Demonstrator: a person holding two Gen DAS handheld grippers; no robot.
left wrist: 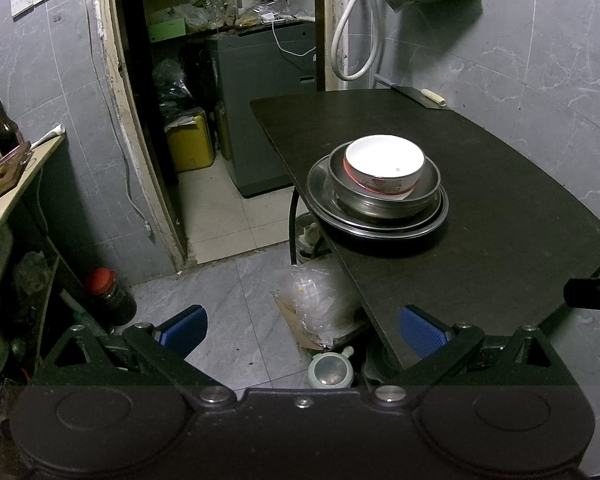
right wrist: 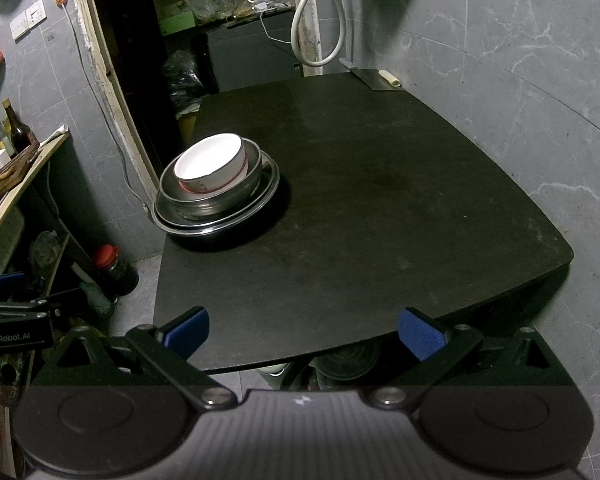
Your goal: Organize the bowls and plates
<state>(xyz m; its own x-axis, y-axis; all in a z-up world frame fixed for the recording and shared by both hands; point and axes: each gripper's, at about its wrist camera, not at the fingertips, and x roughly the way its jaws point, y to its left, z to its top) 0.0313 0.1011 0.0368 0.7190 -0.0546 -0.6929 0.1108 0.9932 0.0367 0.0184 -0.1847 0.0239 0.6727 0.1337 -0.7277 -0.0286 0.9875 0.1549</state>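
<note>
A white bowl (left wrist: 384, 164) with a red band sits tilted inside a steel bowl (left wrist: 384, 196). That steel bowl rests on stacked metal plates (left wrist: 320, 192) near the left edge of the black table (left wrist: 480, 240). My left gripper (left wrist: 302, 330) is open and empty, held off the table's near left corner. The same stack shows at the left of the right wrist view: white bowl (right wrist: 210, 166), steel bowl (right wrist: 216, 200), plates (right wrist: 268, 188), table (right wrist: 380, 200). Over the table's near edge my right gripper (right wrist: 302, 332) is open and empty.
A cleaver (left wrist: 412, 94) lies at the table's far corner by the wall. Under and beside the table are a plastic bag (left wrist: 320, 300), a teapot (left wrist: 331, 370) and a red-capped jar (left wrist: 110, 294). A counter with bottles (left wrist: 4, 128) stands at left; a storeroom doorway opens behind.
</note>
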